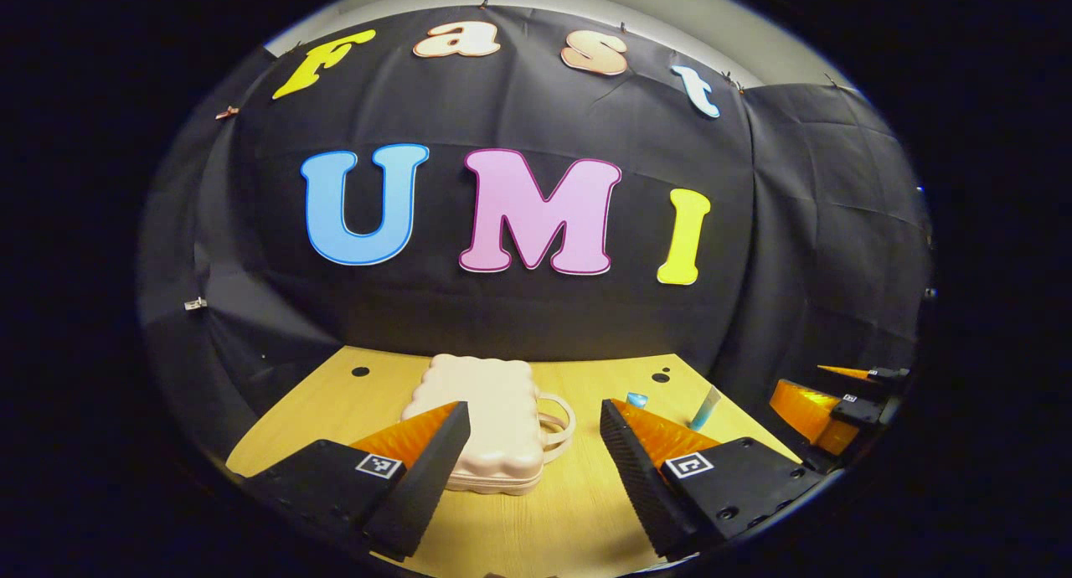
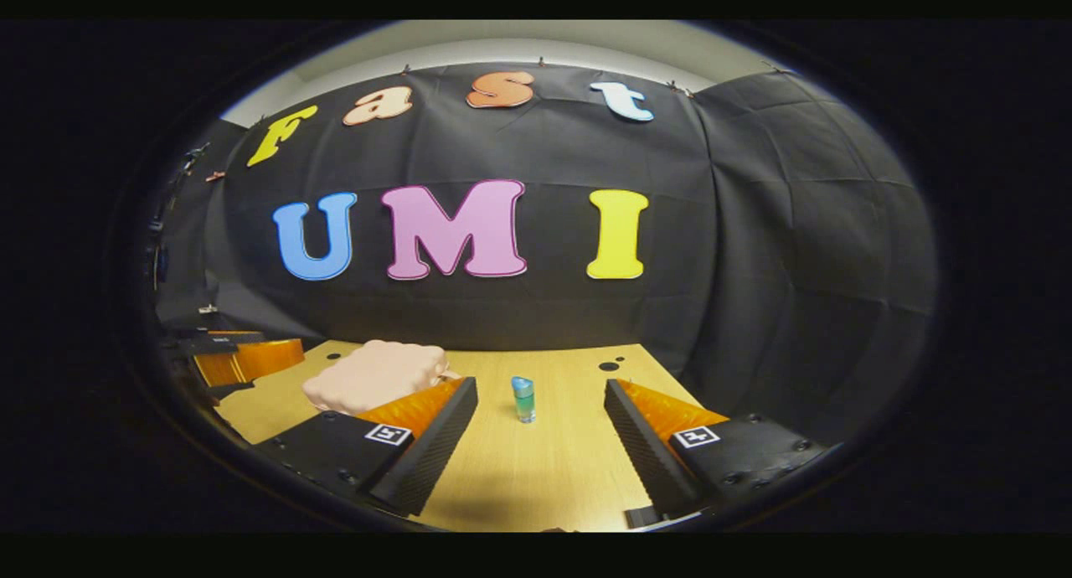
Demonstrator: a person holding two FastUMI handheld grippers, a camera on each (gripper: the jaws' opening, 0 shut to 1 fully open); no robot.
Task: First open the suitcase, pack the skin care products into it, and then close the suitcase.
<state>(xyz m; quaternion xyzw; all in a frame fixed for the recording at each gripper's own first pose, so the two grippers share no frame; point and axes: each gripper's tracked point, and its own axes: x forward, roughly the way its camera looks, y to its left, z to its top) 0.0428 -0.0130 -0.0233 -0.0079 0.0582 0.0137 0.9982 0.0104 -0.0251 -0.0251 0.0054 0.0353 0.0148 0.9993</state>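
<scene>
suitcase (image 1: 490, 419) closed, flat on tabletop (image 1: 553, 519), ahead of left claw (image 1: 534, 431).
handle faced right; left claw nearer; both claws stood apart, empty; bottle (image 2: 523, 399) ahead of right claw (image 2: 541, 406).

1. The worktop (image 2: 536, 477) looks like pale wood laminate with fine grain and a smooth, slightly satin face.
2. The suitcase (image 1: 486, 419) appears to be hard moulded plastic, smooth with a soft sheen.
3. The skin care bottle (image 2: 524, 399) looks like translucent glossy plastic.
4. The booth wall (image 1: 536, 310) is matt creased cloth.
</scene>
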